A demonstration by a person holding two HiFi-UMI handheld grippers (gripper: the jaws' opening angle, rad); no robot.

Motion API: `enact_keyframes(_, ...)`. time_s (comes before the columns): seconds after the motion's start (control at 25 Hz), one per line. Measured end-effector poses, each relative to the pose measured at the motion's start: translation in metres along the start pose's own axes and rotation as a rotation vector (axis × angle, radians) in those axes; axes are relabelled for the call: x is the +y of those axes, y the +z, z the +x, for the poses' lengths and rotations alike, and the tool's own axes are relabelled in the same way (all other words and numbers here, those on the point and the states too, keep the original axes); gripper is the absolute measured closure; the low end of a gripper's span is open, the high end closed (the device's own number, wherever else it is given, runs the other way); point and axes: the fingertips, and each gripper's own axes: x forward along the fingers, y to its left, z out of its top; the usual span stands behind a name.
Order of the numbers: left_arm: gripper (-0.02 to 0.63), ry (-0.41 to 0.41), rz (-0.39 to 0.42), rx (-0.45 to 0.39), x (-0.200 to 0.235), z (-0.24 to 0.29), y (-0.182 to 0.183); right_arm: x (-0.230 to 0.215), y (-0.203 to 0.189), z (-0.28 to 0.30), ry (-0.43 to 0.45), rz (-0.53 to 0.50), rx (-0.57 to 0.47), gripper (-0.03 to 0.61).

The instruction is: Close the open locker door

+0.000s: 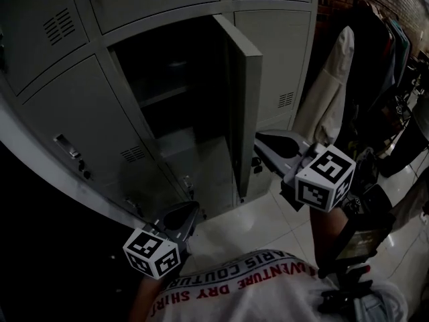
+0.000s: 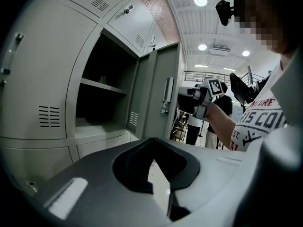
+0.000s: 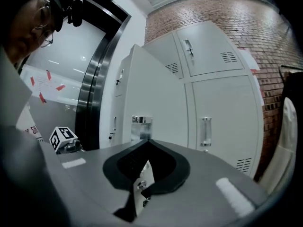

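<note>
Approach step, with the locker door wide open at frame centre. Right tool just beside its outer face, jaws together, empty. Left tool idle at lower left, likewise closed. Next, needs a steady leftward push.

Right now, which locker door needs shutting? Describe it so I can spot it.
Look at the wall of grey metal lockers. Under its top row, one compartment gapes dark, with a shelf inside. Its door is the only one swung outward; every neighbour's door is shut.
</note>
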Motion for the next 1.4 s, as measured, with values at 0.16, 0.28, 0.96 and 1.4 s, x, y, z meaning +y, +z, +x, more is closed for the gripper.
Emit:
enact_keyframes(0.16,0.607,0.036,-0.012,-0.001,0.023,-0.02,0.002,0.036,0.001,0.034,0.093,-0.01,0.007,0.58)
enact_keyframes(0.28,0.607,0.069,-0.023,-0.001,0.041,-0.038,0.002,0.053,-0.001,0.066,0.143,-0.005,0.017,0.58)
enact_keyframes(0.96,0.607,0.241,-0.118,-0.035,0.13,-0.125,-0.011,0.054,0.008,0.252,0.077,0.005,0.064,0.581)
enact_keyframes(1.4,0.607,0.276,-0.133,-0.056,0.159,-0.151,-0.011,0.04,0.009,0.283,0.024,0.003,0.086,0.583)
